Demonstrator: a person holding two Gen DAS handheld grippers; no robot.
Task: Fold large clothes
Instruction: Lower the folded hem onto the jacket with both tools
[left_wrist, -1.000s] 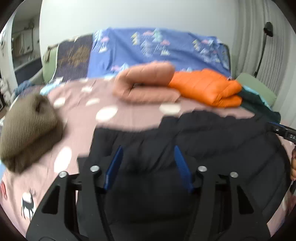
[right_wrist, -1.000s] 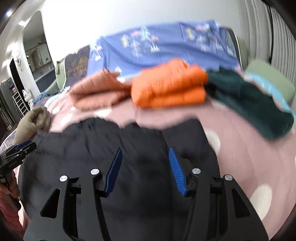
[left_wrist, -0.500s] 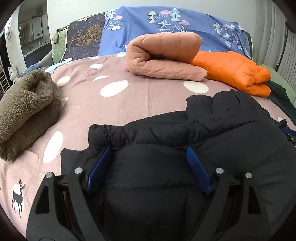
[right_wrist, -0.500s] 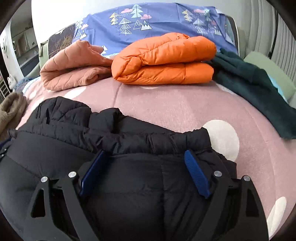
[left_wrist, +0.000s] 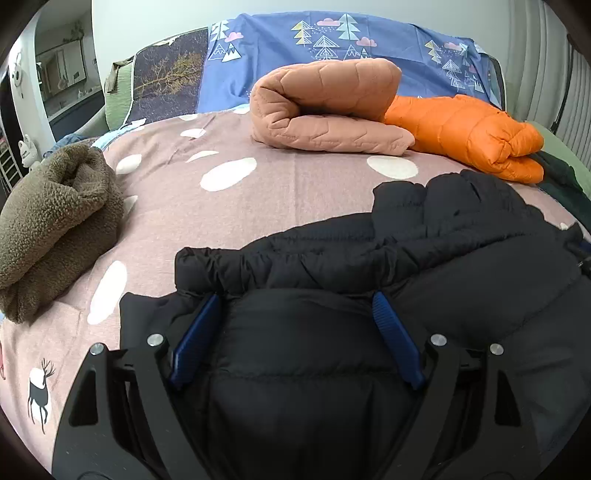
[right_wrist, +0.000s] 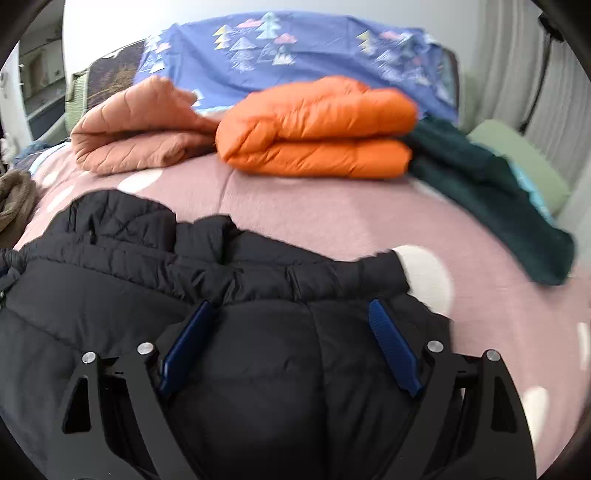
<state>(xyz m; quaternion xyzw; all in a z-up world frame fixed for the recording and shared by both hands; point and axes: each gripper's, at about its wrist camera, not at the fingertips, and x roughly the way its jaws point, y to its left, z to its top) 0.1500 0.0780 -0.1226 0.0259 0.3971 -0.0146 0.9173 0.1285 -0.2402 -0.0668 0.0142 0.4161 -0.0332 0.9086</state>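
On the near part of the pink bedspread: one black puffer jacket, folded into a thick bundle with its gathered elastic hem running across the far edge. It fills the lower half of both wrist views.

Left gripper: blue fingers spread wide, having just been opening; the jacket bulges up between them, but whether the pads touch the fabric cannot be told. Right gripper: likewise wide apart and just opened, blue fingers flanking the jacket's padded top near its right end, nothing clamped.

Surroundings, outward:
- Brown fleece garment, bundled, well to the left of the jacket, apart from it.
- Salmon quilted jacket, folded, at the far side of the bed.
- Orange puffer jacket, folded, just beside the salmon one and touching it.
- Dark green garment, lying loose to the right of the orange one.
- Blue cloth with tree print draped behind, beside a dark panel with a golden tree.
- Deer motif printed on the bedspread near the left gripper.

No readable lettering or brand mark in either view.
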